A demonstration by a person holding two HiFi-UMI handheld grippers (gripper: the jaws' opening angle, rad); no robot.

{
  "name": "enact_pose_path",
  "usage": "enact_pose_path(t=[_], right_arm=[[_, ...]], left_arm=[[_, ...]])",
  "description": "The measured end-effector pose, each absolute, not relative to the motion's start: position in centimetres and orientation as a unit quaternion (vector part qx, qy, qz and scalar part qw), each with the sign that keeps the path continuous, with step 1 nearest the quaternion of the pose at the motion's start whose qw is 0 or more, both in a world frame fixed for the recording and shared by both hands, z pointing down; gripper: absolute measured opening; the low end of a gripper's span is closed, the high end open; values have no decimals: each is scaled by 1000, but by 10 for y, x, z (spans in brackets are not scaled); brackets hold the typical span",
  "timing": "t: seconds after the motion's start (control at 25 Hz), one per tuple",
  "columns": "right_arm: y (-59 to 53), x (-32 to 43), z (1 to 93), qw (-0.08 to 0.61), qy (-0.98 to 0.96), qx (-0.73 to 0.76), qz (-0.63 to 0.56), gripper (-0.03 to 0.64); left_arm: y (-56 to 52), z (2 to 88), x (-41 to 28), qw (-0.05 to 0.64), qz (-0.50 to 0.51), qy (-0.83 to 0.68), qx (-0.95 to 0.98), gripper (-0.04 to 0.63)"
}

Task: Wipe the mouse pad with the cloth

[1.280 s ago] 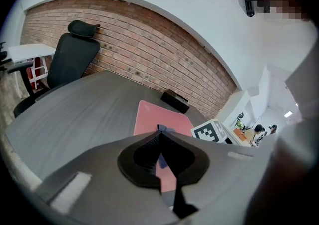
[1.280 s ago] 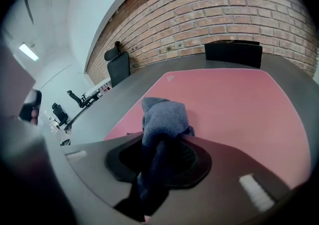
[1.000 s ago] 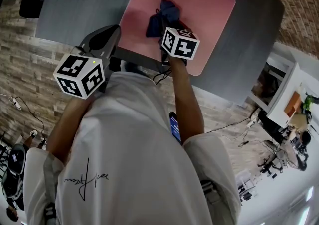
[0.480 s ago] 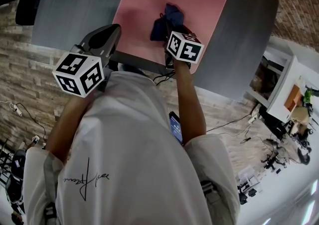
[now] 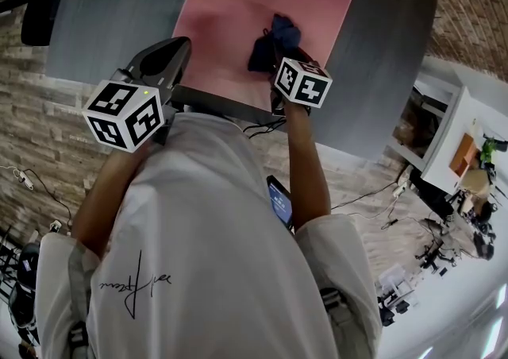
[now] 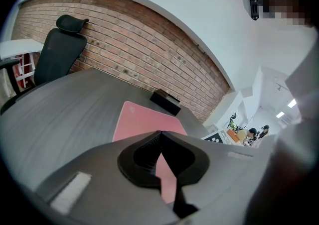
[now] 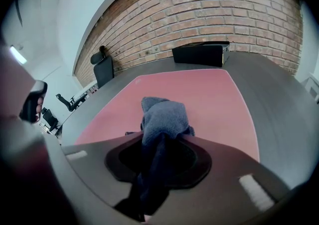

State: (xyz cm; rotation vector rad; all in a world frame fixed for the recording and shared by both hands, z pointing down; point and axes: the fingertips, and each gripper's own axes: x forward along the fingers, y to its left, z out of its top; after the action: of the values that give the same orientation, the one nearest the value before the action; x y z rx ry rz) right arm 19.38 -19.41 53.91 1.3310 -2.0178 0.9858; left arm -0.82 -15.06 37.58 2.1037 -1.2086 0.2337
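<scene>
Slid a little rightward over the pink mouse pad (image 5: 230, 8) since a second ago, with the right gripper (image 7: 154, 169) clamped tight on the dark blue cloth (image 7: 162, 117), bunched on the pad's near right part. Mid-wipe, probably; next, dragging back leftward with steady pressure. Left gripper (image 6: 160, 142) idle at the near edge, jaws together, holding nothing. Grey table (image 5: 119, 8), black box (image 7: 199, 52), brick wall (image 7: 224, 10), office chair (image 6: 60, 55).

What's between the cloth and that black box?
Past the cloth, bare pink mouse pad, then a strip of grey table, in the right gripper view.
</scene>
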Motion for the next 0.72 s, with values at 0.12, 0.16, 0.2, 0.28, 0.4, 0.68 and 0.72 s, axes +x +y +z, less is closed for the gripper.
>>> enact_pose_path(t=[0.12,0.16,0.2,0.28,0.4,0.68,0.72], right_arm=[[-195,204,540,264,-745,493,365,101],[-197,208,540,263,-744,493,365,101],[-198,212,539,264,-743,495,364,100],[-200,222,539,266,-740,502,361,100],[-203,235,540,265,-736,509,359,98],[-216,248,538,251,-738,506,369,97],[-218,250,538,249,-737,508,370,97]], left_arm=[[-154,376,-10,345,87,-469,808,11],[-155,376,-10,345,87,-470,808,11],[-156,376,-9,345,87,-470,808,11],[-158,376,-7,345,86,-471,807,11],[-161,376,-3,347,83,-472,806,11],[-177,379,-3,349,84,-477,802,11],[-179,379,-4,350,85,-479,801,11]])
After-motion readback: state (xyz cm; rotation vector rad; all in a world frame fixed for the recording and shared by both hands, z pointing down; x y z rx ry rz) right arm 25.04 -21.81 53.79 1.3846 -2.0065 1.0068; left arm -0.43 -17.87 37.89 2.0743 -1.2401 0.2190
